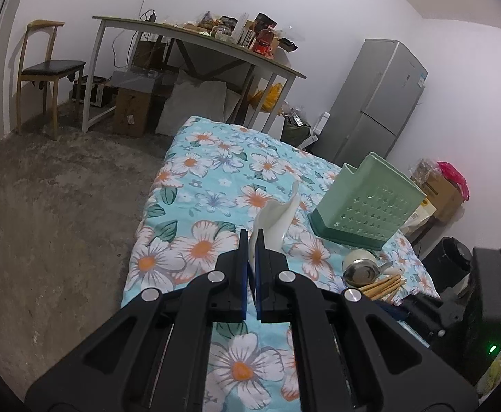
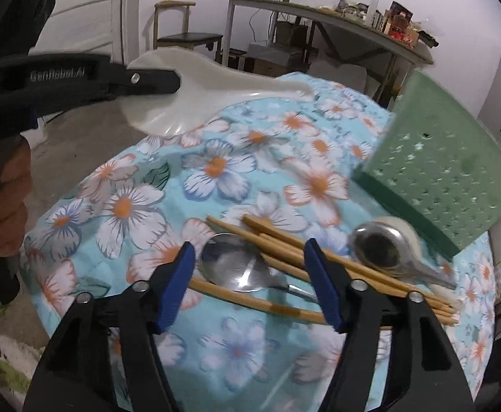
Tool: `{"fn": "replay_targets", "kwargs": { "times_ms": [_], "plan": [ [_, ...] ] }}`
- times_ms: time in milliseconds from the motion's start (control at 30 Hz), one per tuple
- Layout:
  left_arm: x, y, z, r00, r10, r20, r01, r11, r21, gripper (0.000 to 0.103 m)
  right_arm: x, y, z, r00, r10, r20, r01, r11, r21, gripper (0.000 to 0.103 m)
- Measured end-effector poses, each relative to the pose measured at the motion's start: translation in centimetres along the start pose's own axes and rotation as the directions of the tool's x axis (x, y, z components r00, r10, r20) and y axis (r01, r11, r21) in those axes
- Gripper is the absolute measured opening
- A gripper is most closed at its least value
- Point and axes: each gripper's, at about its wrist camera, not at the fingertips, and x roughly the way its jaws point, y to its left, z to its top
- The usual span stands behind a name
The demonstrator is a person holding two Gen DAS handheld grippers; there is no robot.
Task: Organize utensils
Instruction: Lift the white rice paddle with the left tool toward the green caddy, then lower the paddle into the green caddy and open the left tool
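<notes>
Gripping a white spoon (image 1: 278,219) in my left tongs (image 1: 251,240), I hold my half-open, empty right tongs (image 2: 250,257) over steel spoons (image 2: 236,267) and chopsticks (image 2: 284,247) beside the green holder (image 2: 439,171) on the floral tabletop (image 2: 147,206).

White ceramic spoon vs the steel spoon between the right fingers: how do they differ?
The white ceramic spoon is broad, matte and short-handled; the shiny steel spoon is thinner, with a mirror bowl. The white spoon is held in the air, clamped by the left gripper; the steel one lies on the bamboo chopsticks, between the open right gripper fingers, untouched. Both have bowls facing up.
</notes>
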Motion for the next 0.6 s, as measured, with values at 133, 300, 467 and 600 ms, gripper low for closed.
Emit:
{"fn": "replay_targets", "kwargs": {
  "times_ms": [133, 300, 467, 600],
  "plan": [
    [0.5, 0.6, -0.1, 1.000, -0.006, -0.009, 0.006, 1.000, -0.013, 0.002, 1.8, 0.7, -0.1, 0.999, -0.020, -0.036, 0.020, 1.000, 0.002, 0.048],
    [1.3, 1.3, -0.2, 1.000, -0.012, -0.028, 0.011, 1.000, -0.020, 0.002, 1.7, 2.4, 0.0, 0.996, -0.082, -0.044, 0.079, 0.995, -0.063, 0.042],
    [1.6, 1.7, -0.1, 0.999, -0.013, -0.035, 0.012, 1.000, -0.029, 0.002, 1.5, 2.8, -0.1, 0.996, -0.081, -0.048, 0.078, 0.996, -0.051, 0.025],
    [1.4, 1.7, -0.1, 0.999, -0.006, -0.036, 0.006, 1.000, -0.026, 0.002, 0.7, 3.0, 0.0, 0.996, -0.079, -0.038, 0.077, 0.996, -0.049, 0.012]
  ]
}}
